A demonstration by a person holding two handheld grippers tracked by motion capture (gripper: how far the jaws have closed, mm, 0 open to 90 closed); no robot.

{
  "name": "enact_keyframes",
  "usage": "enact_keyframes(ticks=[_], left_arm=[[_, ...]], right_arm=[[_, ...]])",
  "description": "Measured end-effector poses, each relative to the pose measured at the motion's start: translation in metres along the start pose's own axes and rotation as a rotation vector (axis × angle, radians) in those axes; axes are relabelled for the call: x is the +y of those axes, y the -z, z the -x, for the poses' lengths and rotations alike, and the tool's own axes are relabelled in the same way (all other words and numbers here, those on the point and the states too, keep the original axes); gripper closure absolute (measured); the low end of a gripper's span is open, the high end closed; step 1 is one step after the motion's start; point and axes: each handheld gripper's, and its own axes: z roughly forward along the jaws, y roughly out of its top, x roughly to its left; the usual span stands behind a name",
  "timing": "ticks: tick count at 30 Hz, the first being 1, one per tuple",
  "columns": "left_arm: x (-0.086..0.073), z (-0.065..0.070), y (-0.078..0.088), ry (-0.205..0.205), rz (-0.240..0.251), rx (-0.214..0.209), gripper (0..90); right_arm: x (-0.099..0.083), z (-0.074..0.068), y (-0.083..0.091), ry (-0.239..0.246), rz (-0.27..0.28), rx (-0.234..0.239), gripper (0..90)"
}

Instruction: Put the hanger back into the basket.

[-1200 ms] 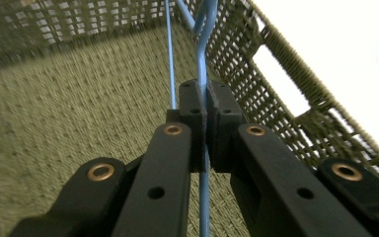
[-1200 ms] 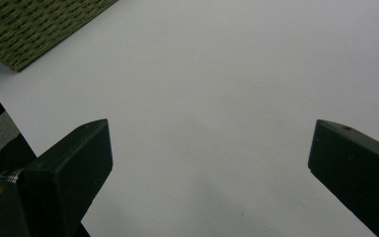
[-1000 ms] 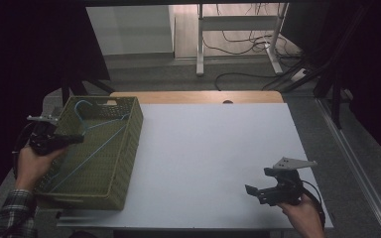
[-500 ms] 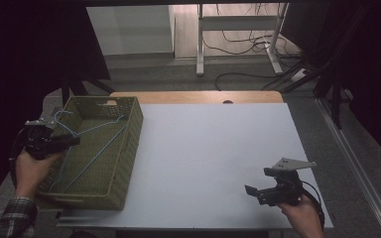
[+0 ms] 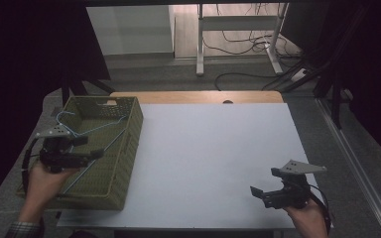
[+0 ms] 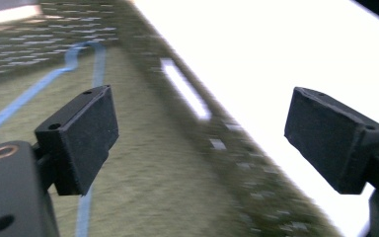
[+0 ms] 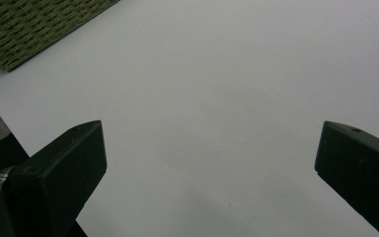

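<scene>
Basket (image 5: 110, 163) of green woven material was seen at the left edge of the white table (image 5: 213, 158), its long side running away from the person. A blue wire hanger (image 5: 87, 130) lay inside it, the hook end toward the far left corner; in the left gripper view the same hanger (image 6: 86, 64) was traced across the basket floor, and a slot handle in the basket wall (image 6: 185, 89) showed bright against the table beyond.

The left gripper (image 5: 87, 153) was held over the near left part of the basket, above the hanger, its jaws spread wide apart and nothing gripped between them, as the left gripper view (image 6: 202, 143) confirmed. Whether it touched the hanger could not be told.

The right gripper (image 5: 258, 192) was held low over the near right corner of the table, well apart from the basket, jaws likewise parted and empty (image 7: 209, 173). A corner of the basket (image 7: 39, 24) was visible at the top left of the right gripper view.
</scene>
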Motion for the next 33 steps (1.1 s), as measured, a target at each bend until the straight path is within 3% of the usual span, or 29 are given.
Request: enact_keyframes(ticks=[2,4,10,15,19,22,29,33], left_arm=[[-0.002,0.005,-0.001,0.003,0.006,-0.019,11.0],[-0.010,0.020,-0.003,-0.001,0.028,-0.065,9.7],[-0.028,0.043,-0.011,0.004,0.063,-0.080,6.9],[-0.042,0.060,-0.021,-0.030,0.044,-0.048,5.3],[-0.051,0.071,-0.027,-0.050,0.037,-0.051,4.4],[-0.056,0.077,-0.034,-0.089,0.007,-0.013,3.3],[-0.062,0.083,-0.045,-0.129,-0.021,0.013,1.6],[-0.065,0.081,-0.047,-0.115,-0.023,0.018,1.8]], right_arm=[[-0.001,0.000,0.001,0.001,0.003,-0.006,0.0],[-0.003,-0.001,0.003,0.011,0.001,-0.024,0.0],[-0.007,-0.001,0.003,0.025,-0.014,-0.037,0.0],[-0.010,-0.003,0.002,0.033,-0.021,-0.041,0.0],[-0.012,-0.005,0.000,0.035,-0.030,-0.039,0.0],[-0.014,-0.006,-0.003,0.038,-0.043,-0.033,0.0],[-0.017,-0.011,-0.010,0.070,-0.084,-0.034,0.0],[-0.017,-0.012,-0.012,0.072,-0.088,-0.033,0.0]])
